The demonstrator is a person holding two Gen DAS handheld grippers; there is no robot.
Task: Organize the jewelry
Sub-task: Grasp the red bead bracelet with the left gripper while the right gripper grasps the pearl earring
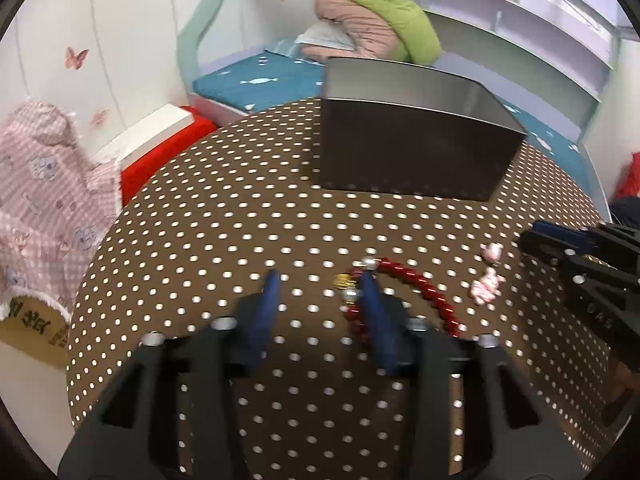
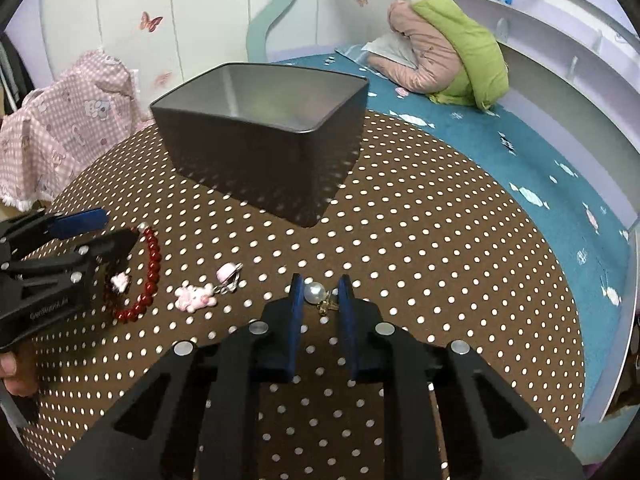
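A red bead bracelet lies on the polka-dot table; it also shows in the right wrist view. My left gripper is open, its right finger resting at the bracelet's left end by a gold charm. My right gripper is open around a pearl earring with a gold clasp, fingers apart from it. Pink charms lie between the bracelet and the earring. A dark metal box stands open beyond, its bottom mostly hidden; it also shows in the left wrist view.
The round brown table with white dots holds everything. A bed with a blue cover and a pink-green jacket lies behind. A pink checked cloth and a red-white box stand to the left.
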